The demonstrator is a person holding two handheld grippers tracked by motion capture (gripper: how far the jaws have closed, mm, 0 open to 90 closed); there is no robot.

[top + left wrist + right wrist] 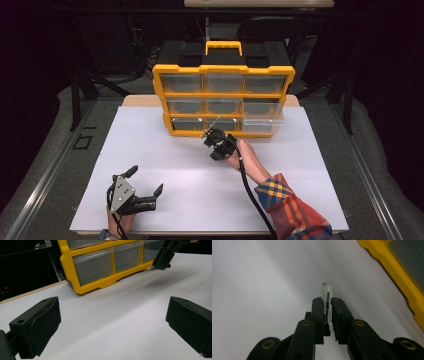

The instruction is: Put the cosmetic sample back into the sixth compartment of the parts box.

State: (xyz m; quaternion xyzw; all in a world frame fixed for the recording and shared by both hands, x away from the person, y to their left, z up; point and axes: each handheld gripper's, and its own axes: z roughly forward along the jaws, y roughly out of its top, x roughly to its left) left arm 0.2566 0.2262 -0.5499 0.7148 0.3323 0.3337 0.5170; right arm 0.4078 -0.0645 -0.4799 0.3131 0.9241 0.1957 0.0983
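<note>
Our two black hand-held tools and a plaid sleeve

At lower left our left tool (pixel 134 192) carries a grey three-cornered plate; near centre our right tool (pixel 216 139) trails a black cable, its links brass-riveted, beside our red, yellow and blue checked sleeve (pixel 292 210).

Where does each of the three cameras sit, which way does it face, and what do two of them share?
High view: above the person's side, looking forward and down at the white table and yellow drawer organizer; both forearms show.
Left gripper view: on the left gripper, looking across to the organizer; open jaws.
Right gripper view: on the right gripper, jaws shut on a clear pen.
Shared: all include the organizer.
</note>
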